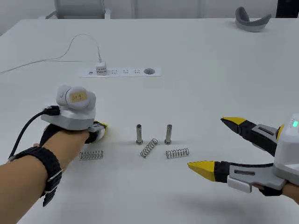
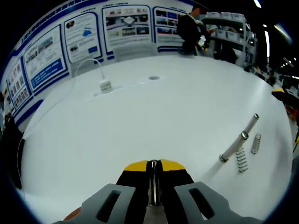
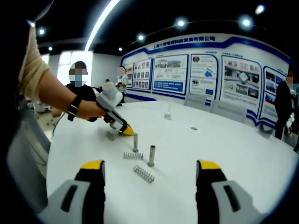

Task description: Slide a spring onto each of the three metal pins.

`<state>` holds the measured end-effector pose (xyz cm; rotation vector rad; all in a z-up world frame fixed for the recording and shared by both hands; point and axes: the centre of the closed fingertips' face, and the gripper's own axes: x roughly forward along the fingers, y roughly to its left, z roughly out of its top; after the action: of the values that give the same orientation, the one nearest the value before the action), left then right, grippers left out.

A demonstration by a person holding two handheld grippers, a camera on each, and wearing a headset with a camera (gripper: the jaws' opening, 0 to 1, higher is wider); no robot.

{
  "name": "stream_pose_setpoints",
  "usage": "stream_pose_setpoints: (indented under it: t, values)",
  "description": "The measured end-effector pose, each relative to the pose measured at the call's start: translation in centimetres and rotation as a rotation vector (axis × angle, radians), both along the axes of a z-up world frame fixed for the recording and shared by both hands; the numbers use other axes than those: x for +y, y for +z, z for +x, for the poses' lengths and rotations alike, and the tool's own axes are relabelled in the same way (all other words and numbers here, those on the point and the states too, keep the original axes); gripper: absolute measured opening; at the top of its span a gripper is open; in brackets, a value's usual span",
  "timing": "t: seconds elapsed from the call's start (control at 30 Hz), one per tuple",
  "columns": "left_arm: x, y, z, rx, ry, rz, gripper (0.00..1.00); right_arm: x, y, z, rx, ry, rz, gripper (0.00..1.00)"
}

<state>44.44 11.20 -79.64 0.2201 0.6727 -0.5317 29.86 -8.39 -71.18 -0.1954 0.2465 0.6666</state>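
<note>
Two metal pins stand upright mid-table, one (image 1: 139,134) left of the other (image 1: 168,134). A third metal pin (image 2: 153,184) is clamped between the shut yellow-tipped jaws of my left gripper (image 2: 153,163), which rests low on the table left of the standing pins (image 1: 102,127). Three springs lie flat: one (image 1: 91,155) just in front of the left gripper, one (image 1: 149,148) between the pins, one (image 1: 177,153) in front of the right-hand pin. At the right, my right gripper (image 1: 217,143) is open and holds nothing, its jaws pointing at the pins (image 3: 152,155).
A white power strip (image 1: 120,72) with a plug and cable lies at the back left. A grey curved object (image 1: 252,19) sits at the far right edge of the white table (image 1: 210,84). People stand beyond the table in the right gripper view.
</note>
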Motion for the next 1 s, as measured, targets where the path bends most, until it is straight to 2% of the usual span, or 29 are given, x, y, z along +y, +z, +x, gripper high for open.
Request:
stream_pose_setpoints:
  t: [0.3, 0.67, 1.0]
  values:
    - [0.2, 1.7, -0.2, -0.029, 0.001, -0.033, 0.07, 0.4, 0.0, 0.0, 0.003, 0.013, -0.003, 0.81]
    - [0.7, 3.5, -1.7, -0.066, -0.011, -0.057, 0.07, 0.8, 0.6, -0.4, -0.008, 0.028, -0.009, 0.81]
    - [1.8, 4.2, -2.8, -0.091, -0.001, -0.067, 0.07, 1.4, 0.8, -0.4, -0.014, 0.044, -0.011, 0.81]
